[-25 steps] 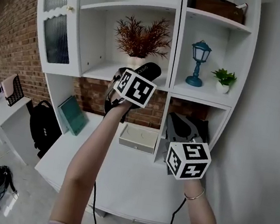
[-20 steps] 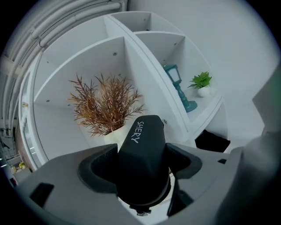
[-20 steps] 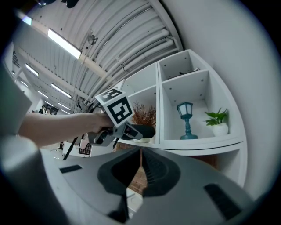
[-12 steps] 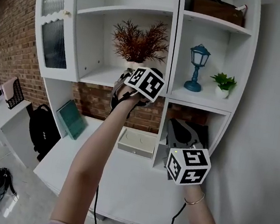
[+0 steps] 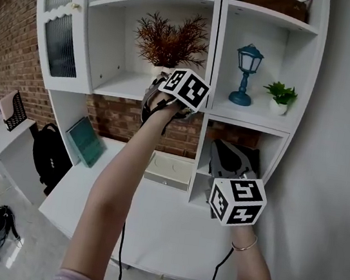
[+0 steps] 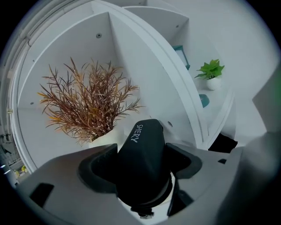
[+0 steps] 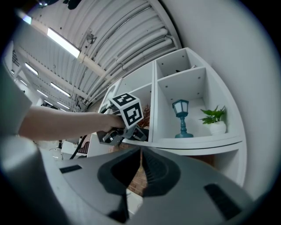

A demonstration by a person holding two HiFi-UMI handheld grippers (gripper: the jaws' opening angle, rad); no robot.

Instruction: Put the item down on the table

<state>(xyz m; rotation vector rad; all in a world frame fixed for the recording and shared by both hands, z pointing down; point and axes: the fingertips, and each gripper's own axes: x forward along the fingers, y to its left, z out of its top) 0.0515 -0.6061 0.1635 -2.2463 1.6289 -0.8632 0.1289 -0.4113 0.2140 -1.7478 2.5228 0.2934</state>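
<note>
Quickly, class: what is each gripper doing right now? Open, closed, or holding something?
Left gripper: closed on a black slipper.
Right gripper: closed, jaws together, holding nothing.

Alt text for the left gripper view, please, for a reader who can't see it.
The left gripper clamps a black slipper-like item printed SHERY, held up before a white shelf unit. Behind it stands a reddish-brown dried plant; a small green potted plant sits in the next compartment.

Lamp [image 5: 245, 75] left of potted plant [image 5: 278, 96] (same shelf [image 5: 249, 120]) — box [image 5: 168, 171] on table [image 5: 167, 233]
</note>
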